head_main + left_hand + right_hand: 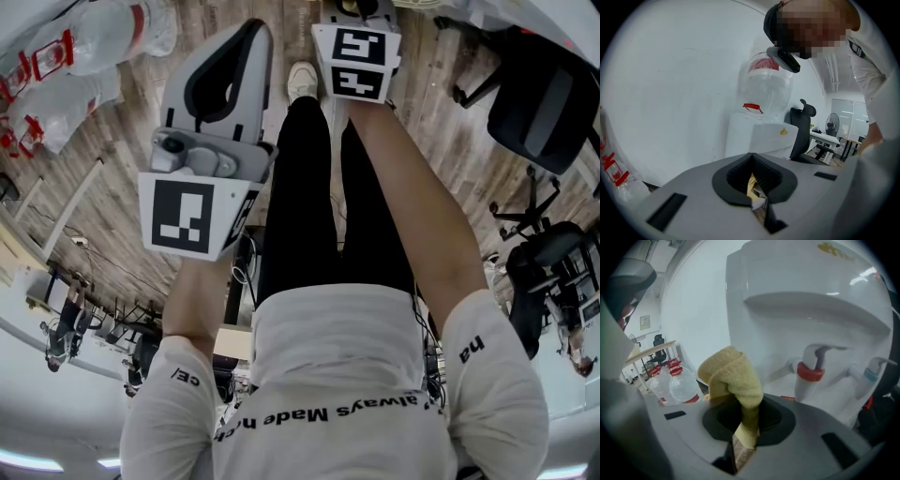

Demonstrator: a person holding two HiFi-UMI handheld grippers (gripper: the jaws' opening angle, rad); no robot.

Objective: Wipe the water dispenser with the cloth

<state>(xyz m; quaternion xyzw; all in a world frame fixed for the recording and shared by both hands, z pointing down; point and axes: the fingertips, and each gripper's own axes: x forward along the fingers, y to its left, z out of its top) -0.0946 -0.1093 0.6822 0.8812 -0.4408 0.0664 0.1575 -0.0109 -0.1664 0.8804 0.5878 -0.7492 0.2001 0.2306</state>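
The right gripper (744,425) has its fingers clamped on the lower end of the yellow cloth (733,376). The cloth's folded bulk stands up above and ahead of them, near the front of the water dispenser (801,282) but seemingly not touching it. To wipe well, I judge, press that bulk flat against the panel above the red tap (809,371) and sweep sideways, clear of the spouts. The left gripper (752,180), fingers together and empty, is held aside.

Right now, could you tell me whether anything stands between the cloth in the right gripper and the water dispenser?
Nothing visible does. The right gripper is shut on the cloth, and the water dispenser, with its red tap, stands directly beyond it across open air.
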